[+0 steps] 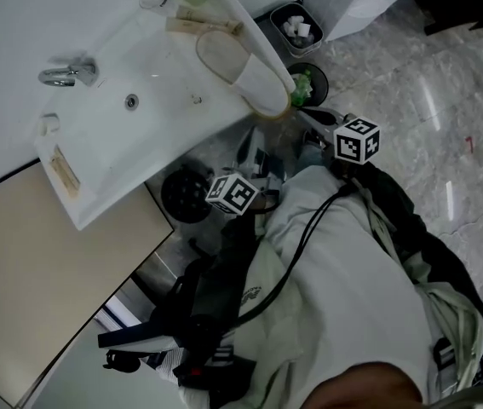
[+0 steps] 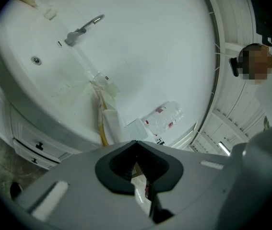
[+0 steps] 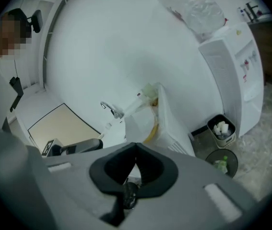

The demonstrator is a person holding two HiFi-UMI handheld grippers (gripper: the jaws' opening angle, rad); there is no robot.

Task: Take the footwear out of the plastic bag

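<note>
- The white sink (image 1: 113, 156) fills the upper left of the head view.
- The left gripper (image 2: 136, 143) is held below the sink's front edge. Its jaws are closed on nothing.
- The right gripper (image 3: 136, 146) is also held clear of the sink, jaws closed and empty.
- The footwear (image 1: 241, 71), a pale slipper, lies along the sink's right rim, apart from both grippers.
- The tap (image 1: 69, 75) stands at the sink's far side.

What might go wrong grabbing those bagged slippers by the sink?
The bagged slippers lie at the edge of the counter, near a round bin on the floor; a nudge might knock them off. Both the left gripper and right gripper have their fingers shut, so they could push them rather than grip.
</note>
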